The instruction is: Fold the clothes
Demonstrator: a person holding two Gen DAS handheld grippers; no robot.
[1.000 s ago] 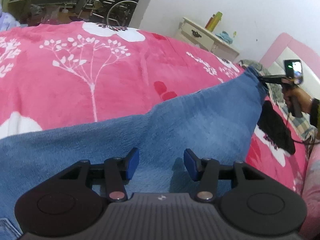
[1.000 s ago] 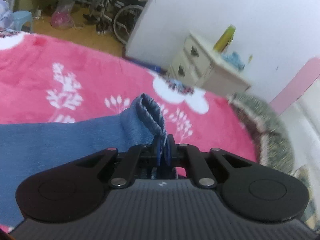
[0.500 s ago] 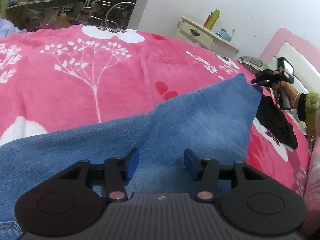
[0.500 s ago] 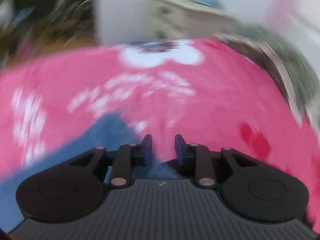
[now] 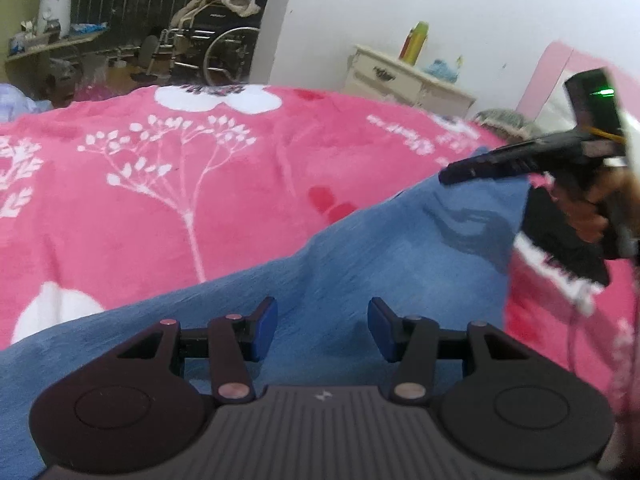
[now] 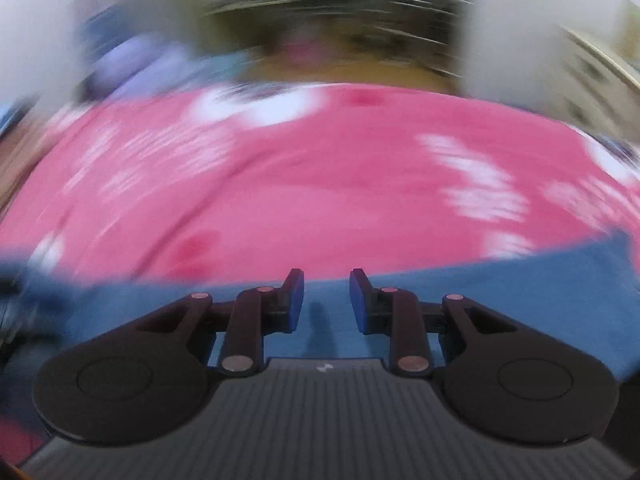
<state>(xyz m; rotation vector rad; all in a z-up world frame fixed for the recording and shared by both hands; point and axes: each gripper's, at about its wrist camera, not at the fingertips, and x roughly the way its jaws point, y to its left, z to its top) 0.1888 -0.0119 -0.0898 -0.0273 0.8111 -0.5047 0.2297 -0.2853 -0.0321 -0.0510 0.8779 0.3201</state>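
A blue denim garment (image 5: 400,248) lies spread on a pink flowered blanket (image 5: 200,160). My left gripper (image 5: 322,320) hovers just over its middle, open, with nothing between its blue pads. In the left wrist view my right gripper (image 5: 448,176) reaches in from the right above the garment's far corner, with a hand (image 5: 588,216) around its grip. The right wrist view is heavily blurred. It shows my right gripper (image 6: 326,292) open and empty over the blue garment (image 6: 480,280), with the blanket (image 6: 320,180) beyond.
A black garment (image 5: 560,248) lies on the blanket at the right, past the denim. A cream nightstand (image 5: 400,80) with bottles stands by the white wall. A wheelchair (image 5: 224,52) and clutter fill the far room. A pink headboard (image 5: 556,64) is at right.
My right gripper let go of the denim hem, its jaws opened, and it swung fast to the left over the garment. The hem dropped flat. My left gripper stayed put, open.
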